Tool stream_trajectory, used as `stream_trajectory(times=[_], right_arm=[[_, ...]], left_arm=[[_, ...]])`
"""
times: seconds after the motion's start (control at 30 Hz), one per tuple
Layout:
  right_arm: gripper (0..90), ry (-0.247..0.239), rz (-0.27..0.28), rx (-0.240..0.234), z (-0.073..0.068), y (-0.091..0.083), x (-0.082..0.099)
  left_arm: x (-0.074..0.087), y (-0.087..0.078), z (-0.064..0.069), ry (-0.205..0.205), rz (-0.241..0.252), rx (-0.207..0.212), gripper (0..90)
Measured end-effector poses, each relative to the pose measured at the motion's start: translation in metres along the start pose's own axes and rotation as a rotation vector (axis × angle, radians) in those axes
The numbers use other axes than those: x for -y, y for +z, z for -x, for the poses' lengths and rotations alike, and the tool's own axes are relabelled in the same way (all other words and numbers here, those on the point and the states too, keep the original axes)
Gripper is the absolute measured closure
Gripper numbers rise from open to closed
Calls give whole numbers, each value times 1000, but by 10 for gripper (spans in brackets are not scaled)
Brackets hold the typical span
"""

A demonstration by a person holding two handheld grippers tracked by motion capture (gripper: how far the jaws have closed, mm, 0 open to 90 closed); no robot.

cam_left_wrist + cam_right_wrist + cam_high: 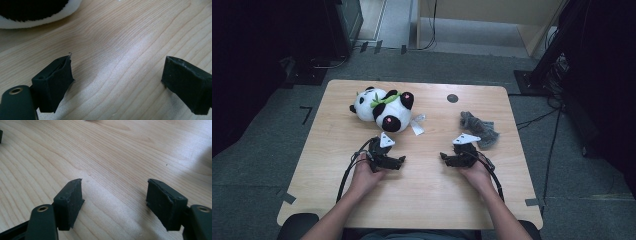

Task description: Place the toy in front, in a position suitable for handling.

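— So, where do we stand with the two grippers?

— We see both low over the wooden table, each in one of the person's hands. The left gripper sits near the middle of the table, its tips pointing toward the right gripper, which faces back at it; the two are apart, with bare wood between them.

— And the jaws?

— In the left gripper view we see its two black jaws spread wide, nothing but wood grain between the pads. The right gripper view shows the same for the other: jaws wide apart, pads clear of everything, bare table between them. Neither has hold of anything.

— What lies nearest to them?

— We make out a plush panda on its side at the far part of the table, just beyond the left gripper and not touching it. Its white tag trails toward the middle. The edge of the toy's black and white fur peeks in at the top left of the left gripper view.

— And on the other side?

— We see a crumpled grey cloth just beyond the right gripper, near it; whether they touch we cannot tell. A small dark round spot marks the table farther back.
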State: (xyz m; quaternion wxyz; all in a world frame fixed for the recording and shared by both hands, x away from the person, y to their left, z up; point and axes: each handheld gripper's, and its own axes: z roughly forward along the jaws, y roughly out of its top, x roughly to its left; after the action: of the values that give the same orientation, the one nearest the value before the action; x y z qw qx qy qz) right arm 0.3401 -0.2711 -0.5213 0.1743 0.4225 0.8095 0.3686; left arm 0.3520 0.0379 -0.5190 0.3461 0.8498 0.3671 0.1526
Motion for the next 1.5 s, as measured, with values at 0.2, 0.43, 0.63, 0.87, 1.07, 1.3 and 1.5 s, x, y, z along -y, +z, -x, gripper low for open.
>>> stream_trajectory(times=[0.2,0.43,0.63,0.87,1.07,1.3,1.5], right_arm=[[231,9,7,9,0,0,2],[141,32,-10,38,2,1,1],[134,34,-12,40,2,2,1],[130,47,-12,53,0,3,1],[135,49,-12,48,0,3,0],[155,56,-15,23,2,2,-2],[251,62,0,11,7,-4,-9]], left_arm=[[0,0,0,-7,1,-6,93],[-1,1,1,-17,2,-14,93],[-1,1,1,-16,2,-14,93],[-1,1,1,-7,11,-4,136],[-3,1,1,-13,9,2,158],[-6,-4,-4,-18,10,48,240],[-9,-18,-12,-30,40,68,276]])
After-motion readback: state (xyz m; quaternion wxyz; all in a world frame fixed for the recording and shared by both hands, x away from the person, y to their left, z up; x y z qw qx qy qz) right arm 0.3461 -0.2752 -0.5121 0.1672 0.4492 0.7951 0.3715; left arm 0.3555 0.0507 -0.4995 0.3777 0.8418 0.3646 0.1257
